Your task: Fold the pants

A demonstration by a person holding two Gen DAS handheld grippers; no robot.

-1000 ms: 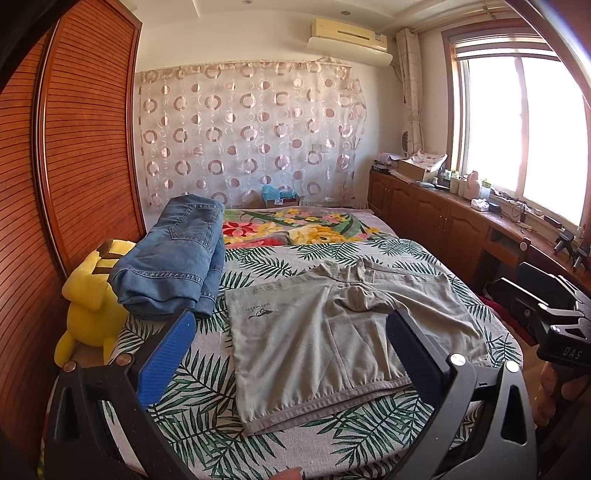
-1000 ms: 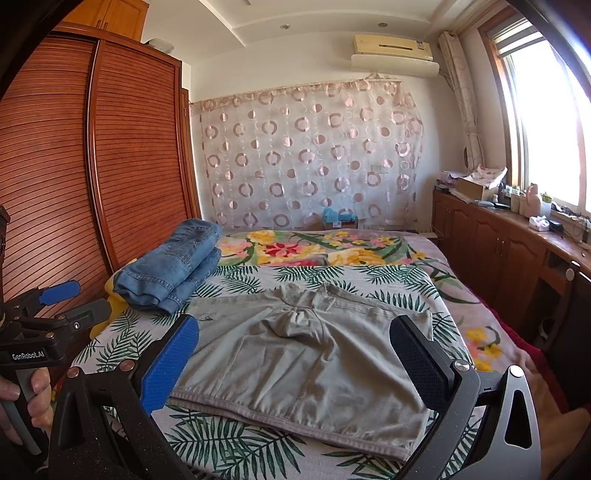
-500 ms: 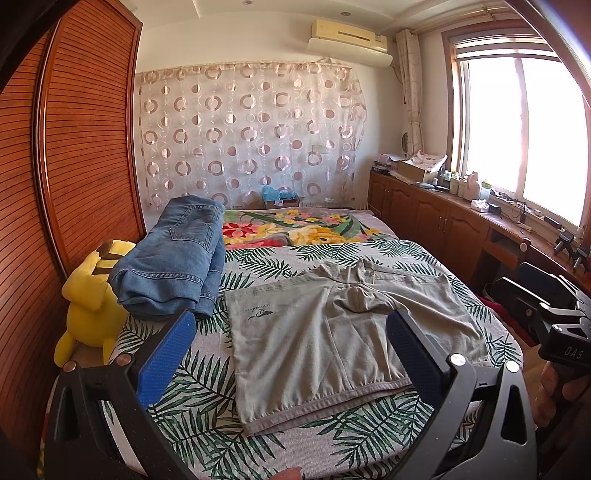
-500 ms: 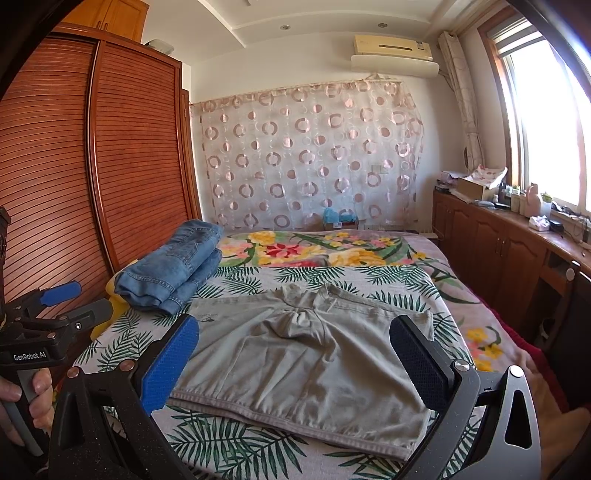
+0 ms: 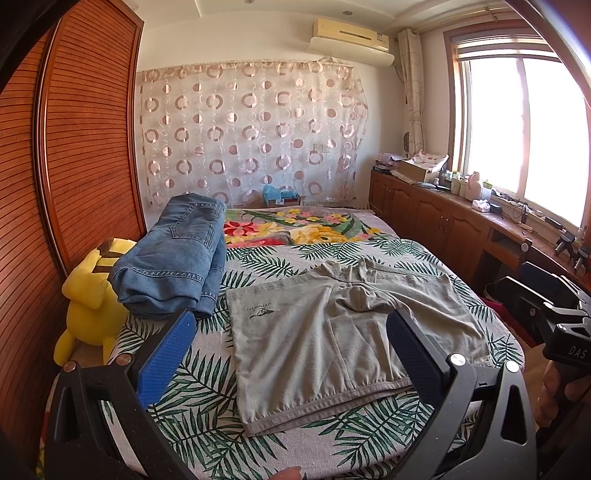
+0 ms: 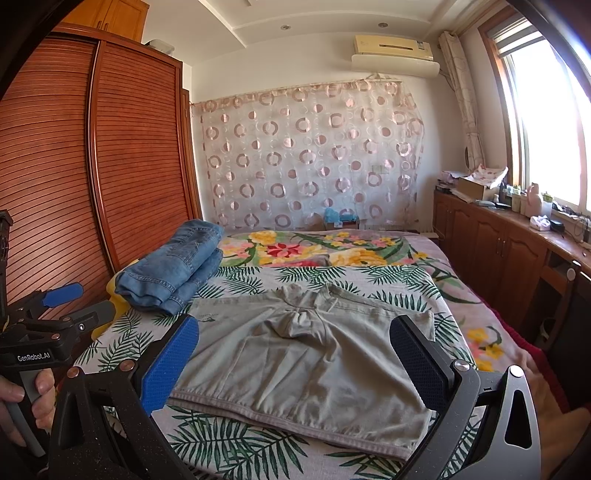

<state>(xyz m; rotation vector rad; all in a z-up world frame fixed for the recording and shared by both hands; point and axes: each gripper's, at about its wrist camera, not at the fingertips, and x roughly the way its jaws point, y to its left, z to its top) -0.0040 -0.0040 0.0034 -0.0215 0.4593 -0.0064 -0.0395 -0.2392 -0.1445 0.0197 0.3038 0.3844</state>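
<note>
The gray pants (image 5: 343, 339) lie flat on the bed (image 5: 207, 398), just beside the folded blue jeans (image 5: 177, 258), and the left gripper (image 5: 291, 354) and the right gripper (image 6: 295, 358) both hang over the bed's near edge, spread wide, holding nothing.

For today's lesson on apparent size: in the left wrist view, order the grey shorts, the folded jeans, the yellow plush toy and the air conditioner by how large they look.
1. grey shorts
2. folded jeans
3. yellow plush toy, partly hidden by the jeans
4. air conditioner, though it hangs far off, so it looks smaller than it is
</note>
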